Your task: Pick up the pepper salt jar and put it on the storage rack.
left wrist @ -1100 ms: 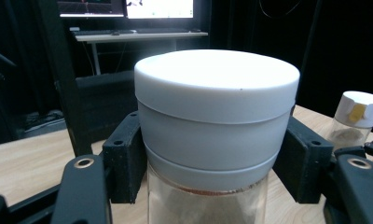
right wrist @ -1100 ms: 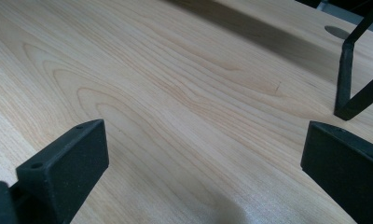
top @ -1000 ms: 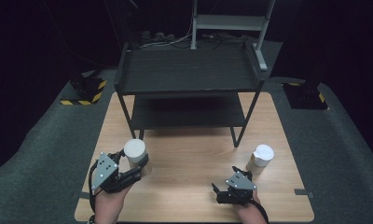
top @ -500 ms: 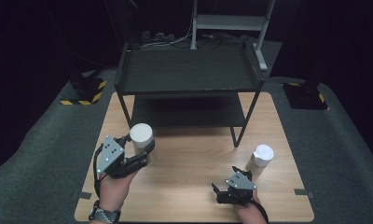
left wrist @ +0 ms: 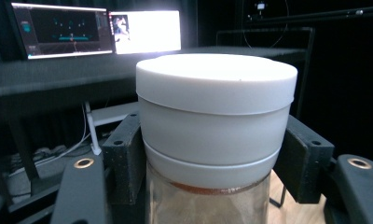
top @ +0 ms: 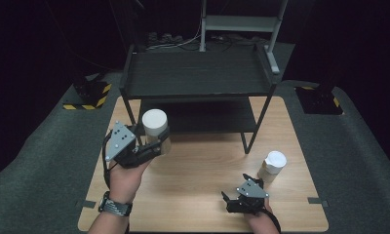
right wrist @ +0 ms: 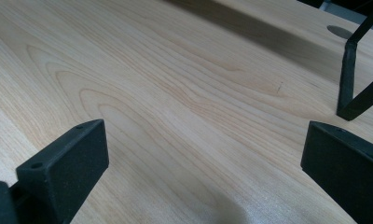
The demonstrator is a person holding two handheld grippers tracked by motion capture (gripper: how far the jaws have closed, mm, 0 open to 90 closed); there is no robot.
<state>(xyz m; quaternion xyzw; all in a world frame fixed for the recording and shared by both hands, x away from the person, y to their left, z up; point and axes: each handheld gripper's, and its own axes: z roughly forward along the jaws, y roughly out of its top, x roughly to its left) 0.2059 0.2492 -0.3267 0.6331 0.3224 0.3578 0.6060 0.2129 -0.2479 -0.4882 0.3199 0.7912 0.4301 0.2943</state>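
Note:
A clear jar with a white lid (top: 155,123) is clamped between the jaws of my left gripper (top: 158,142), lifted above the wooden table and close to the front of the black shelf rack (top: 198,73). In the left gripper view the jar (left wrist: 216,116) stands upright, a black jaw pressed on each side just under the lid, and my left gripper (left wrist: 217,161) is shut on it. A second white-lidded jar (top: 273,164) stands on the table at the right. My right gripper (top: 235,186) rests low near the front edge, left of that jar, open with bare wood between its jaws (right wrist: 203,158).
The rack has a top deck and a lower shelf (top: 203,117), with thin black legs; one leg (right wrist: 350,74) stands near my right gripper. The wooden table (top: 203,165) is ringed by grey carpet. Monitors (left wrist: 96,28) glow behind the rack.
My left gripper has carried the jar up and away from me toward the rack's lower shelf. The right gripper and the second jar have stayed put.

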